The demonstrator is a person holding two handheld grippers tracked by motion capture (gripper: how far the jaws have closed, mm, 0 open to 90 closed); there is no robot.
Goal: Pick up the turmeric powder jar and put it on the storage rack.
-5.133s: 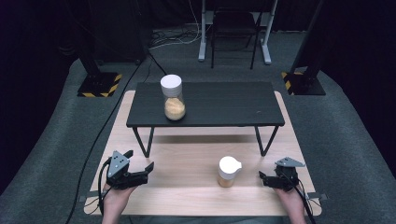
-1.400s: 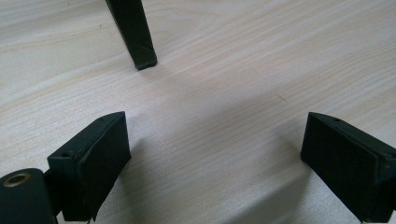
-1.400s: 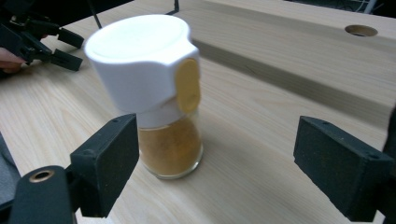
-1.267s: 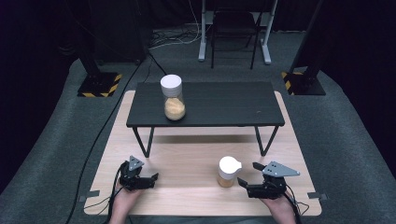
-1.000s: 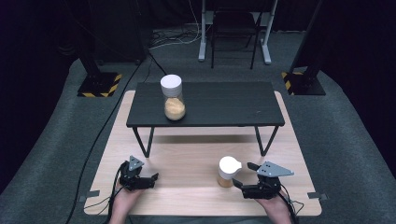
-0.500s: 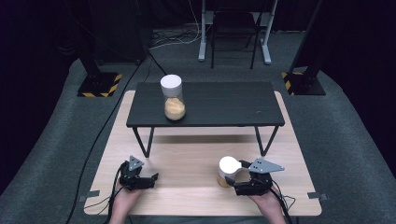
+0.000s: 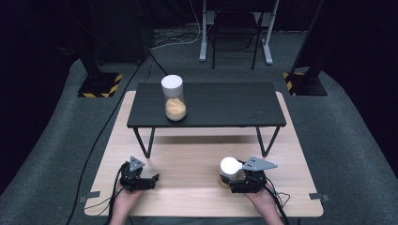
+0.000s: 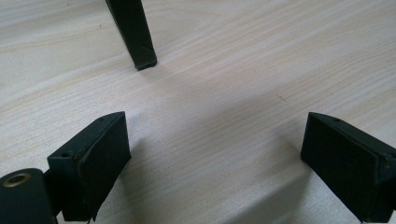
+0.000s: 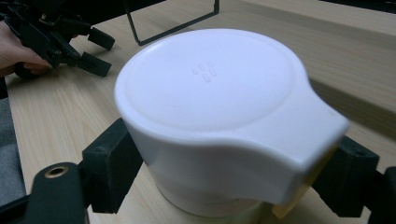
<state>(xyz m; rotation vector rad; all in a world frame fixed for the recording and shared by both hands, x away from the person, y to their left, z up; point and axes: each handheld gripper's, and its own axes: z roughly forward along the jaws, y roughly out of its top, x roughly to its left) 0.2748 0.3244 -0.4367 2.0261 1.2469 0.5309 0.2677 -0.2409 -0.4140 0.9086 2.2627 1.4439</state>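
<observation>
Jaws of the right gripper sit on both sides of a small jar, one on each side, just under its big white lid. The right gripper view shows them very close to the jar, but it is hard to tell if they press on it yet. That view also shows little raised dots on the lid and a bit of tan stuff at the bottom of the jar. From the high view, the right gripper is at the near right part of the wooden board, and the jar stands upright on the board with its lid up.

Farther away, the left gripper rests on the near left part of the board, well apart from the jar. The left gripper view shows its jaws wide open with nothing between them, just bare wood. It also shows the foot of a black table leg standing on the board ahead.

The high view shows the small black table on the far half of the board. A second jar with a white lid stands on its left part, with tan stuff inside.
</observation>
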